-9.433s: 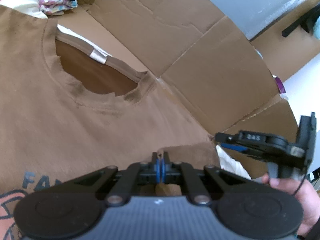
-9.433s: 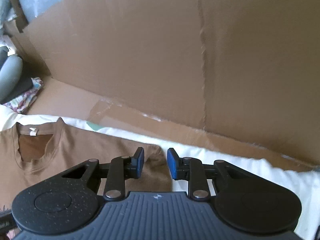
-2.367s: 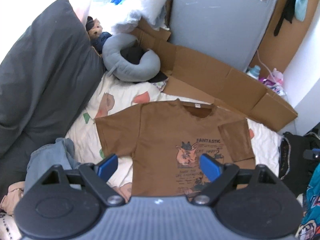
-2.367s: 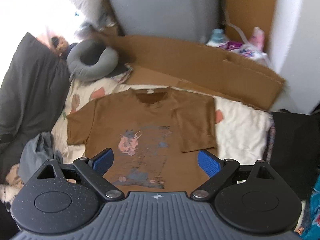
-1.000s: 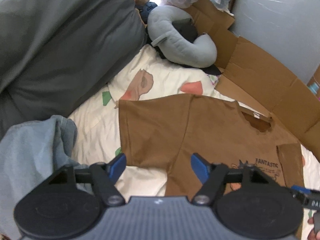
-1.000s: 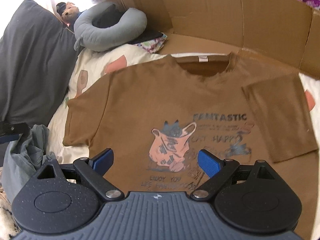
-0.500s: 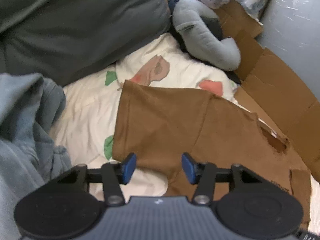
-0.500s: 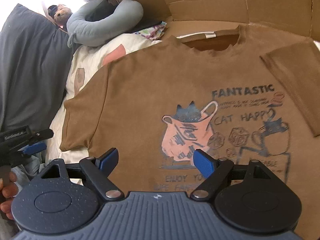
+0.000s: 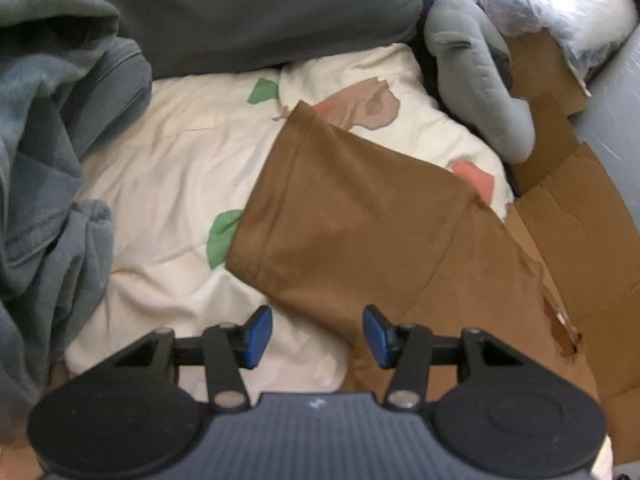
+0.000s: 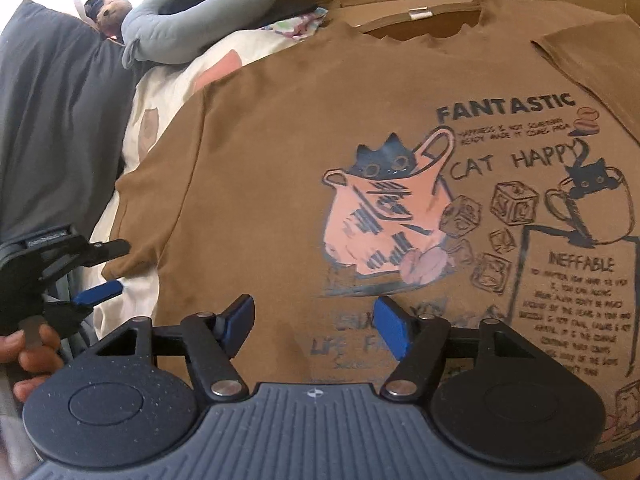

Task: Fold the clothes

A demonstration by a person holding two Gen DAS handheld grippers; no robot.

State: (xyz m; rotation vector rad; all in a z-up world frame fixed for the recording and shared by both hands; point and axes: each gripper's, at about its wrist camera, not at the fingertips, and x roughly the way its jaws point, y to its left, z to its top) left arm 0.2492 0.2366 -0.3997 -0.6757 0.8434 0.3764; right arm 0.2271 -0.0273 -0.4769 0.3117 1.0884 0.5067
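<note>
My left gripper (image 9: 316, 334) is spread, its 2 blue pads (image 9: 256, 334) apart with nothing pinched; the jaws have just been narrowing, and what lies between them is bare bedsheet (image 9: 172, 184) and the lower corner of the brown T-shirt (image 9: 360, 224). That shirt's left sleeve (image 9: 304, 184) spreads flat from my 12 o'clock toward 1 o'clock, its hem edge running up toward 11 o'clock. My right gripper (image 10: 314, 326) is also spread and empty, its jaws just closing in over the printed chest, close above the lower lines of lettering. In its view the shirt (image 10: 280, 128) lies face up, collar (image 10: 420, 20) at 12 o'clock, the other sleeve (image 10: 592, 60) already folded inward at 2 o'clock, and my left hand (image 10: 28, 356) with its tool sits at 9 o'clock beside the open sleeve.

Judging from this, I am about to take the open sleeve side and fold it across.

What could go wrong:
- The left pads straddle the sleeve's edge more than the cloth itself, so they may close on sheet as well and drag the bedding along.
- The right jaws sit over flat fabric with no edge between them; pinching there may raise only 1 layer and bunch the print.
- A grey-blue garment (image 9: 44, 184) heaped at my 9 o'clock and the grey neck pillow (image 9: 476, 92) at 1 o'clock crowd the sleeve, so a wide swing could snag either.
- Uneven lift by the 2 tools would skew the fold line.
</note>
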